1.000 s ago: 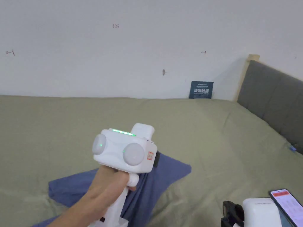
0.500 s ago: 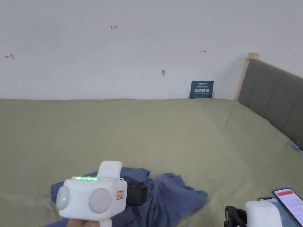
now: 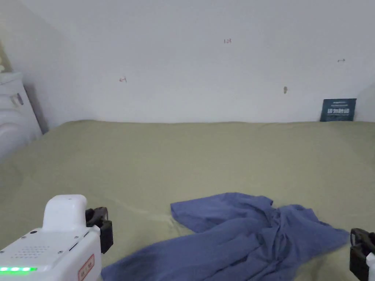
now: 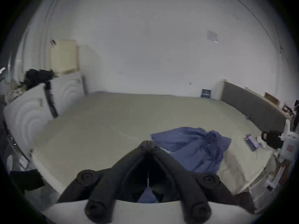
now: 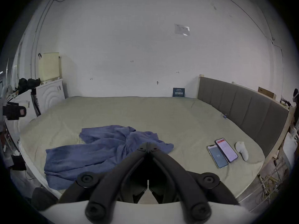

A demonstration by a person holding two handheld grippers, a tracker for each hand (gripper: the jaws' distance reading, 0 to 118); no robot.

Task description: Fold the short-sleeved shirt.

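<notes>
Both tongs, left (image 4: 148, 142) and right (image 5: 148, 144), hover closed and empty above the bed's (image 3: 190, 153) near edge, flanking the crumpled blue shirt (image 3: 238, 238).

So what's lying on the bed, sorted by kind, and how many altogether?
Blue shirt: 1
Phones: 2
White handheld device: 1
Small blue clip-like item by the headboard: 1
Total: 5

Shirt (image 3: 234, 234): plain blue, no pattern. Bed sheet (image 3: 190, 153): plain olive green. Wall (image 3: 190, 62): white. Headboard (image 5: 242, 108): grey panels, pale wood frame. Left gripper (image 4: 148, 144) and right gripper (image 5: 148, 145): black jaws, white bodies.
</notes>
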